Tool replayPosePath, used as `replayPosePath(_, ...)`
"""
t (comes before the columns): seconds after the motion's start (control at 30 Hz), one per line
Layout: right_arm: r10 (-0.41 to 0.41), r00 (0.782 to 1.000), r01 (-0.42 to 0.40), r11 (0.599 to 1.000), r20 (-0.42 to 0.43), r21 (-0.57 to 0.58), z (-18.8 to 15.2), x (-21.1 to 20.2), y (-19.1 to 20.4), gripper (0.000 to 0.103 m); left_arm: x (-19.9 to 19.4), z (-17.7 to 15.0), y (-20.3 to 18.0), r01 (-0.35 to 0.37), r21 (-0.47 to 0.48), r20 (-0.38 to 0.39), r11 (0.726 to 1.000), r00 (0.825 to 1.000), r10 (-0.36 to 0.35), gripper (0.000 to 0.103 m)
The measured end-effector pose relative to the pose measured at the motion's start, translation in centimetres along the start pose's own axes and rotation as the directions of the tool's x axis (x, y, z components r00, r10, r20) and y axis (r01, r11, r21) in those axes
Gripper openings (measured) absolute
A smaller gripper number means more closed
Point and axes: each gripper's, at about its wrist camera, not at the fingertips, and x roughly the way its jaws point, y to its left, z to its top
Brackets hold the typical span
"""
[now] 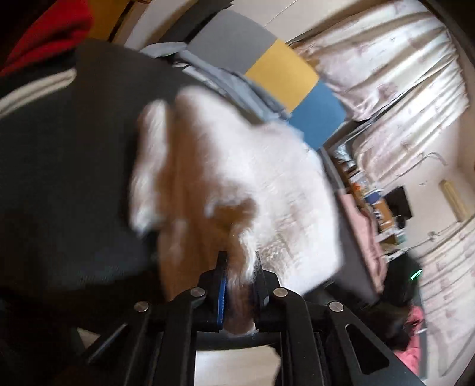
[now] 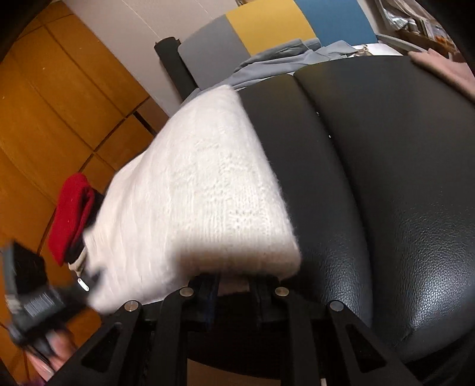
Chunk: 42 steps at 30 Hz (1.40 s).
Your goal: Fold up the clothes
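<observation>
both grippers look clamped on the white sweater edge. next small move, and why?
Probably carry the held edge forward over the rest of the white knit sweater to make the fold. Left gripper is shut on fuzzy fabric, right gripper grips the near edge, and the sweater lies along the black leather seat, not yet doubled over.

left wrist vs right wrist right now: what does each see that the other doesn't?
Left wrist only: pale curtains, cluttered shelves, and the left gripper pinching the white fuzzy sweater.

Right wrist only: black leather seat, wooden floor, and the right gripper under the sweater's edge.

Both: the white sweater, a red garment, grey-blue cloth, and grey, yellow and blue panels.
</observation>
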Motion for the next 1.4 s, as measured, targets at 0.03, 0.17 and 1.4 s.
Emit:
replayPosePath(0.03, 0.001, 1.0, -0.001, 1.0, -0.01, -0.005, 0.1, 0.0, 0.0, 0.018, 0.1, -0.4, 0.6, 0.009, -0.02, 0.015, 1.0, 1.0, -0.009, 0.014)
replayPosePath(0.17, 0.011, 0.998, -0.013, 1.0, -0.066, -0.029, 0.3, -1.4, -0.2, 0.02, -0.2, -0.4, 1.7, 0.022, -0.057, 0.052, 0.998, 0.998, -0.019, 0.014)
replayPosePath(1.4, -0.069, 0.997, 0.082, 0.853, 0.044, -0.515, 2.5, 6.0, 10.1, 0.031, -1.9, 4.3, -2.4, -0.164, 0.181, 0.231, 0.97, 0.965, 0.12, 0.022)
